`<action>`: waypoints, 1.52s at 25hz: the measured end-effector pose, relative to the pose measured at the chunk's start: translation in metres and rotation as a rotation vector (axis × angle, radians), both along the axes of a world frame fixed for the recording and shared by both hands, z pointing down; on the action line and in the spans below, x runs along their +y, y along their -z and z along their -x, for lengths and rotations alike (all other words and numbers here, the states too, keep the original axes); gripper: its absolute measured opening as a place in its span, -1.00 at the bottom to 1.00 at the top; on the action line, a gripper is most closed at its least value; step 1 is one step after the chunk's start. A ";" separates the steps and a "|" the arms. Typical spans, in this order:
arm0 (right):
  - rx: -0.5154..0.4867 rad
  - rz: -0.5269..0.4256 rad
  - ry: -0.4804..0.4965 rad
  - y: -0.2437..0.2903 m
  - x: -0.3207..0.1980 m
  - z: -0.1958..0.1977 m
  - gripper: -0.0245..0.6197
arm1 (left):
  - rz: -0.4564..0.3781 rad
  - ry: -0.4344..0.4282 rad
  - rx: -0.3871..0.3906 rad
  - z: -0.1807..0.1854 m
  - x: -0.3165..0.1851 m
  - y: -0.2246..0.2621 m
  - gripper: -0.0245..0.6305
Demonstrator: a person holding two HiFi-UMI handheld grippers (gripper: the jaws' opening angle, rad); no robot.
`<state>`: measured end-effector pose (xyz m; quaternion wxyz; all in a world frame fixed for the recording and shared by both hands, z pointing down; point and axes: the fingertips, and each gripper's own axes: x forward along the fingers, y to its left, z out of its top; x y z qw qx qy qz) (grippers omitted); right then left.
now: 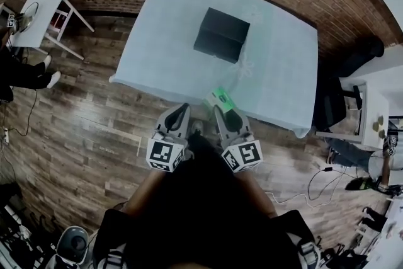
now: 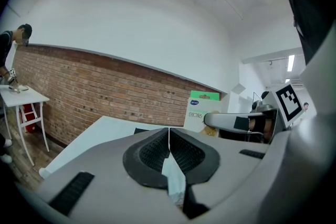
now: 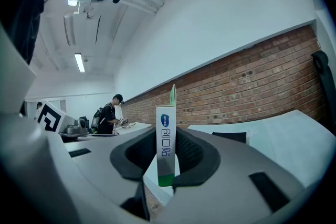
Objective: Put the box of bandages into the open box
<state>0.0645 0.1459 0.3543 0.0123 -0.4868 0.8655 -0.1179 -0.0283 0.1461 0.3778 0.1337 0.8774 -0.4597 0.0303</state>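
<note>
My right gripper (image 3: pixel 167 140) clamping bandage box (image 3: pixel 165 115) edge-on; left gripper (image 2: pixel 169 134) sitting closed, empty. Risking box pivoting in narrow grip, missing open box (image 1: pixel 221 35).

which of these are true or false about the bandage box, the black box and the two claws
1. The right claw grips the bandage box. True.
2. The bandage box lies inside the black box. False: it is held in the right claw, well apart from the black box.
3. The left claw is shut and empty. True.
4. The black box sits on the floor. False: it sits on the table.
</note>
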 end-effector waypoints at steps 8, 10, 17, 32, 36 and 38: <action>-0.011 0.003 0.040 -0.002 -0.053 -0.024 -0.59 | 0.002 0.039 -0.032 -0.021 -0.048 0.003 -0.82; -0.020 -0.005 0.052 -0.003 -0.062 -0.027 -0.59 | 0.001 0.052 -0.043 -0.022 -0.056 0.003 -0.82; -0.032 0.008 0.065 -0.007 -0.089 -0.037 -0.59 | 0.009 0.105 -0.047 -0.023 -0.084 0.000 -0.82; 0.005 0.043 -0.008 -0.024 -0.174 -0.026 -0.59 | 0.034 0.002 -0.047 -0.018 -0.181 -0.019 -0.82; 0.009 0.066 -0.019 -0.032 -0.202 -0.019 -0.59 | 0.041 -0.032 -0.051 -0.020 -0.212 -0.024 -0.82; 0.015 0.076 -0.018 -0.037 -0.215 -0.015 -0.59 | 0.051 -0.037 -0.053 -0.017 -0.225 -0.030 -0.82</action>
